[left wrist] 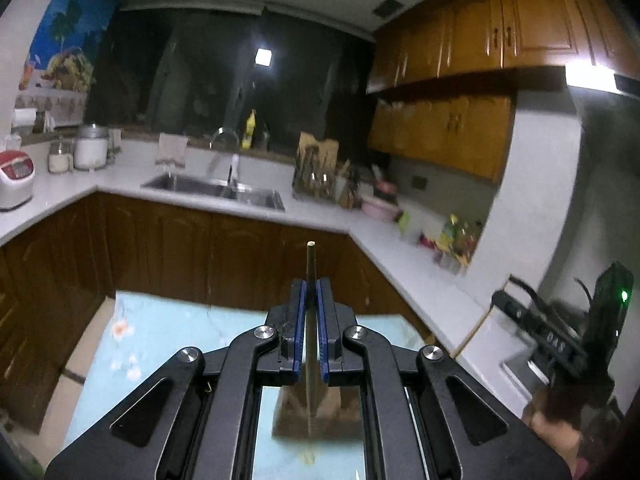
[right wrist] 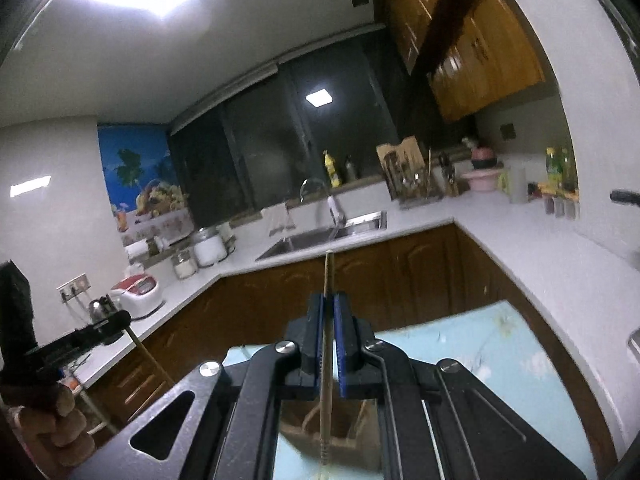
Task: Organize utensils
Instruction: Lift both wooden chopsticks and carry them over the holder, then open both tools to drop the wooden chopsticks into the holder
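My left gripper is shut on a thin wooden chopstick that stands upright between the blue pads, its tip above the jaws. My right gripper is shut on a second wooden chopstick, also upright. Below each gripper a brown wooden holder box sits on the light blue tablecloth; it also shows in the right wrist view, and each chopstick's lower end reaches down toward it. The right gripper shows at the right edge of the left wrist view; the left gripper shows at the left edge of the right wrist view.
A white L-shaped counter with a steel sink runs behind the table. On it stand a rice cooker, jars, a utensil rack, a pink bowl and bottles. Brown cabinets hang above.
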Motion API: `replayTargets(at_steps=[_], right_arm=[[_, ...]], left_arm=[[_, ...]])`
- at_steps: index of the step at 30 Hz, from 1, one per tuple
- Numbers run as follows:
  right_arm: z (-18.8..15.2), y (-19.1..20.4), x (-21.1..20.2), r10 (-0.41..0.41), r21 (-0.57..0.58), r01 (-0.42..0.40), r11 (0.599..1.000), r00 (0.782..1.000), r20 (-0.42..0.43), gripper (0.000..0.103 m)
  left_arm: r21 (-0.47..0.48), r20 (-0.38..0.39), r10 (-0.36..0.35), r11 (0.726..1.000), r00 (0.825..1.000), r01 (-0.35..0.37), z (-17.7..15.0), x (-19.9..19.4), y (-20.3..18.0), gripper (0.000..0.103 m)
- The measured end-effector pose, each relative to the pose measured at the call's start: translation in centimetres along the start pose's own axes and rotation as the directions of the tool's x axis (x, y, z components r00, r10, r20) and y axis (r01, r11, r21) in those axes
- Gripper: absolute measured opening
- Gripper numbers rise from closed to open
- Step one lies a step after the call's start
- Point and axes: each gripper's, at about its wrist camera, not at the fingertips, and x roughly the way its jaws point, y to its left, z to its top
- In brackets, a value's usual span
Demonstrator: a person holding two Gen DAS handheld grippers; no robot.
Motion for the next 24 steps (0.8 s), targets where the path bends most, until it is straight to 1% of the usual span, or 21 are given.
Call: replayTargets(at_steps=[3,6,8,11,17,21,24], right_arm=[[0.3,0.4,1.7,-0.028,-0.023,0.029,0.999,0.999,0.032,0.005],[-0.7,0.2,3.5,-0.05,-0.032,0.051,0.998,0.998,0.035,0.006],[-1.8,0.1,4.2,-0.066,-0.044,0.068,0.997,0.997,0.038,0.006],[-3.9,-0.3,5.1,-0.079,-0.043,0.079,0.996,0.997,0.016,0.006],[-6.9,-1.8,5.9,-0.096,-0.008,0.096,0.995,0.995,-0.025,0.006],[-8.0,-2.8,6.8,-0.097,0.022,0.099,0.995,0.992,-0.075,0.006],[-8.7,-3.3,7.4,-0.095,0.031,0.099,0.995,0.989,-0.113,0.006]], left_arm=[[-0.005,0.047,0.018,1.0,0.999,-0.018,0.6,2.3,0.1,0.005],[-0.015,0.053,0.043,0.999,0.998,-0.042,-0.1,4.4,0.3,0.005],[-0.032,0.042,0.051,0.998,0.998,-0.05,-1.5,6.0,0.7,0.005],[-0.051,-0.004,0.043,0.998,0.999,-0.043,-4.0,7.9,1.1,0.005],[-0.066,-0.092,0.045,0.996,0.995,-0.051,-8.5,9.8,2.0,0.005],[-0.065,-0.145,0.049,0.996,0.988,-0.059,-10.3,10.6,2.3,0.005],[-0.068,-0.171,0.028,0.997,0.985,-0.04,-10.8,10.9,2.4,0.005]])
